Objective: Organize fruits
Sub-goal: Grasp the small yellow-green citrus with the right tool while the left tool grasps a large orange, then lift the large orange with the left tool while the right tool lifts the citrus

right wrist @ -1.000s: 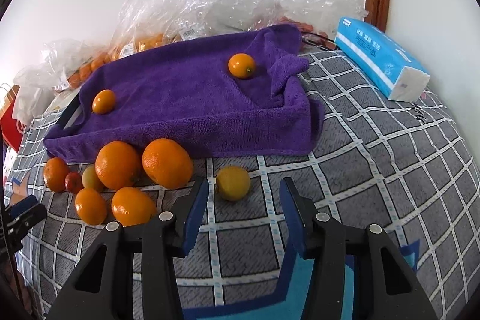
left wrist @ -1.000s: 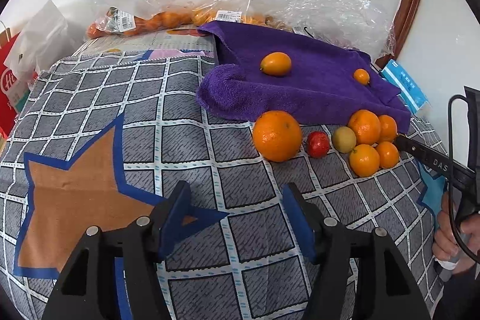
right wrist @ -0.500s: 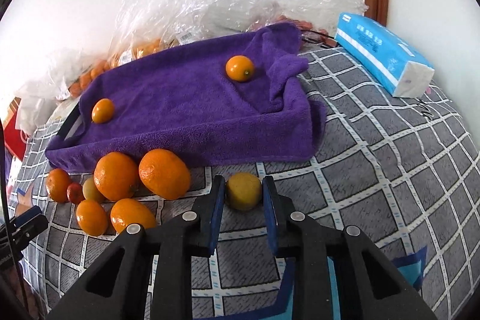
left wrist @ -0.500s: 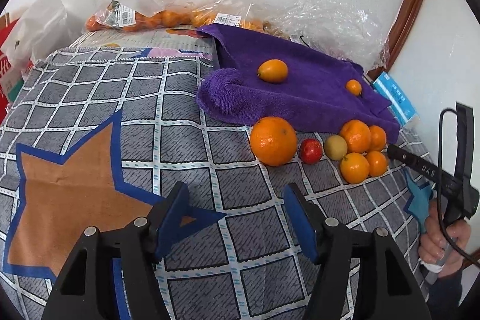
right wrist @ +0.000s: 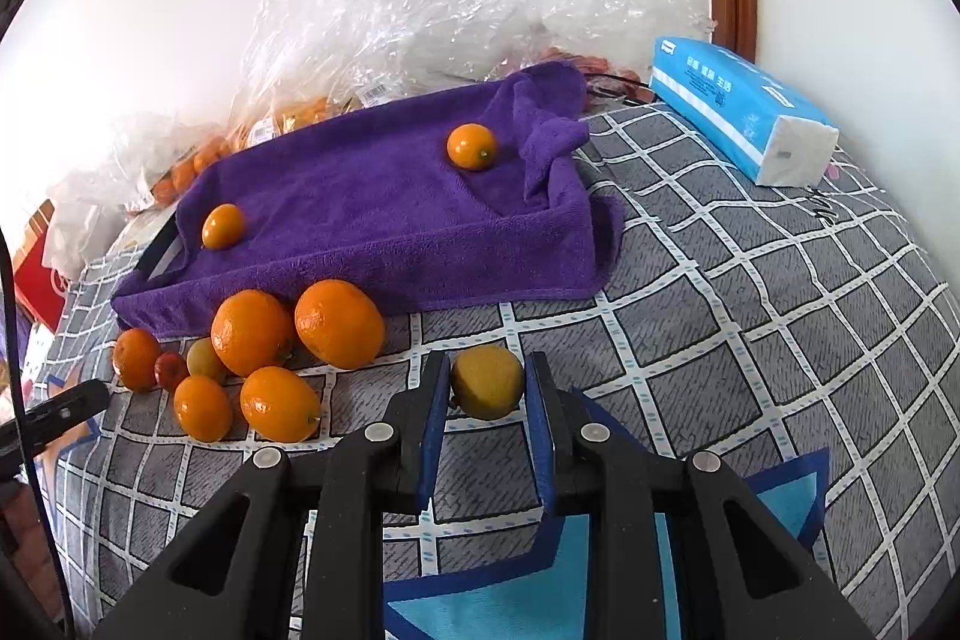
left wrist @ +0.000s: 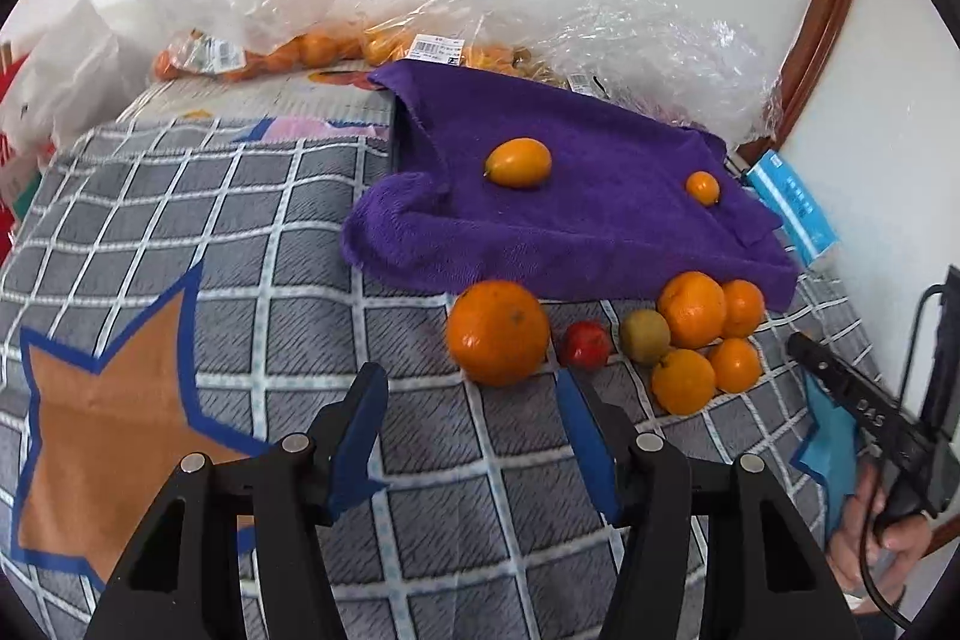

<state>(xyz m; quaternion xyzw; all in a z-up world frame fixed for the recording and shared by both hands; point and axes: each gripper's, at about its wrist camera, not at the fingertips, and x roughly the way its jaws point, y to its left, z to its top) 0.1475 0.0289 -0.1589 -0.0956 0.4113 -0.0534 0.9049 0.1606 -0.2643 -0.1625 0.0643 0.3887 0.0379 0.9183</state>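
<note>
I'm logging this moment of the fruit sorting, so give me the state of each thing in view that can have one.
right gripper: shut on the yellow fruit
yellow fruit: gripped, low over the checked cloth
left gripper: open, holding nothing
purple towel: draped over a tray, corner bunched
two small oranges: lying on the towel, apart
loose fruit cluster: on the checked cloth, before the towel
tissue pack: lying flat
plastic bags: crumpled, partly holding oranges

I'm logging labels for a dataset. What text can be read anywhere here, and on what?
"DAS": white letters on the right gripper's black body.
Tissue pack: white characters, too blurred to read.
Price stickers on the plastic bags: barcodes and print too small.
Red box: lettering unreadable.
</note>
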